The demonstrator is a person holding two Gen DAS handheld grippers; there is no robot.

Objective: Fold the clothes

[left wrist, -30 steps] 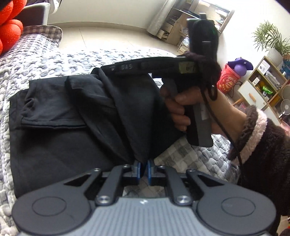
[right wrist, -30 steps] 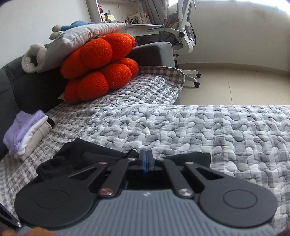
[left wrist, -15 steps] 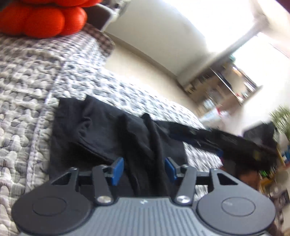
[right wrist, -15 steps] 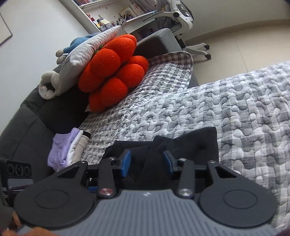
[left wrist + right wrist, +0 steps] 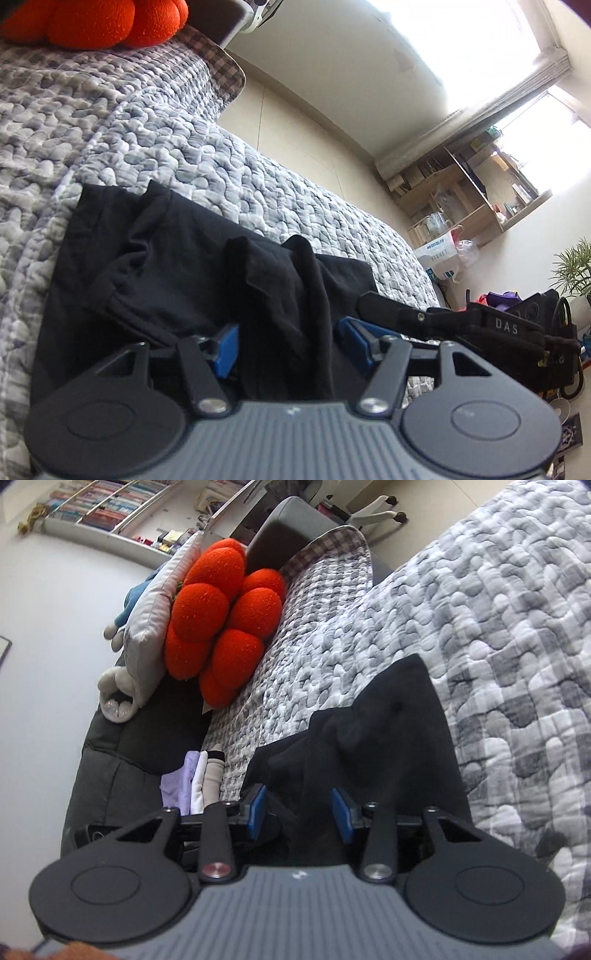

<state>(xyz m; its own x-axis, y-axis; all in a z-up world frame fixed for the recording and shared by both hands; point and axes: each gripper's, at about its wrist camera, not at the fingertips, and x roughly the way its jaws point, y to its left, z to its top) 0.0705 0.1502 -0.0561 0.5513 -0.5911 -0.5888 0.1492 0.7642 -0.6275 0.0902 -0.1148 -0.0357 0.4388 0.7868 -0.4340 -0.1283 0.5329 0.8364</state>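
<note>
the black garment (image 5: 192,280) runs down behind the left gripper (image 5: 286,347) body, so its near edge is hidden. same deal behind the right gripper (image 5: 299,814). above the garment, the orange plush (image 5: 96,22) is cropped by the frame top.

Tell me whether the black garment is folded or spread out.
Partly folded. The black garment lies on the quilt with layers doubled over, but a rumpled ridge stands up near the middle.
</note>
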